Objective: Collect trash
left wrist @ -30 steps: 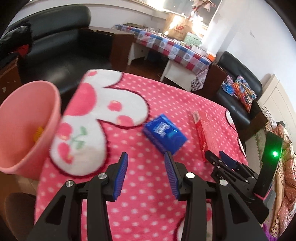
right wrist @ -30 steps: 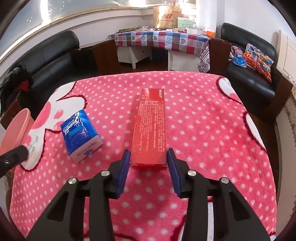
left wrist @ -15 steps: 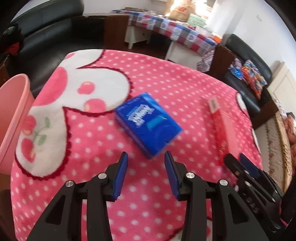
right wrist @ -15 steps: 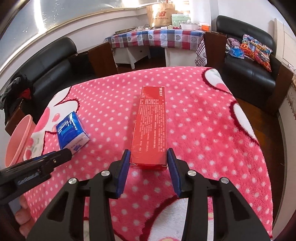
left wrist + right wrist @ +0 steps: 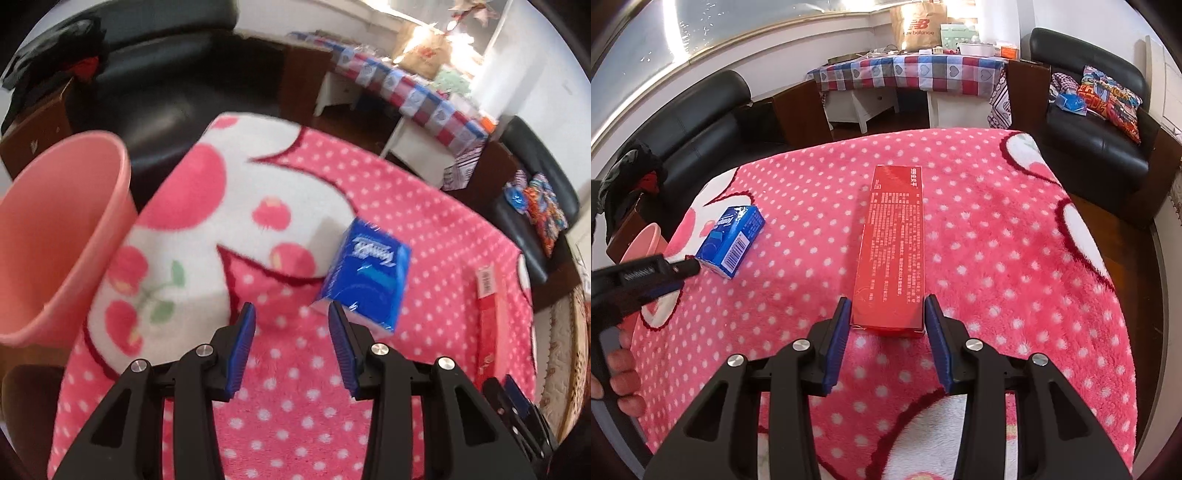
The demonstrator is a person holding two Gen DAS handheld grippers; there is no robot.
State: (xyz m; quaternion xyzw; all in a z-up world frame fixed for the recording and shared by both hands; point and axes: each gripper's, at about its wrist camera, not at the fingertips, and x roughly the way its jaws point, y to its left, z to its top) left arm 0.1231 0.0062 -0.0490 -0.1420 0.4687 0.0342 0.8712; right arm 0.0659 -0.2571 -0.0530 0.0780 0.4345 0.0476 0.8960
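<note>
A blue tissue pack (image 5: 365,280) lies on the pink dotted blanket (image 5: 295,406), just beyond and to the right of my left gripper (image 5: 291,314). That gripper is open with only blanket between its fingers. In the right wrist view the same pack (image 5: 733,236) sits just past the left gripper's tip (image 5: 689,267). A long red box (image 5: 894,251) lies flat on the blanket. My right gripper (image 5: 887,310) has its pads against the two sides of the box's near end. The red box (image 5: 489,314) also shows at the right edge of the left wrist view.
A pink bin (image 5: 62,240) stands off the blanket's left edge. Black sofas (image 5: 1097,122) and a table with a checked cloth (image 5: 908,70) stand beyond the far edge. A hand (image 5: 620,373) holds the left gripper's handle.
The left gripper has swung left and lower, so the tissue pack now sits off its right fingertip and the pink bin looms larger. The right gripper stays on the red box's end.
</note>
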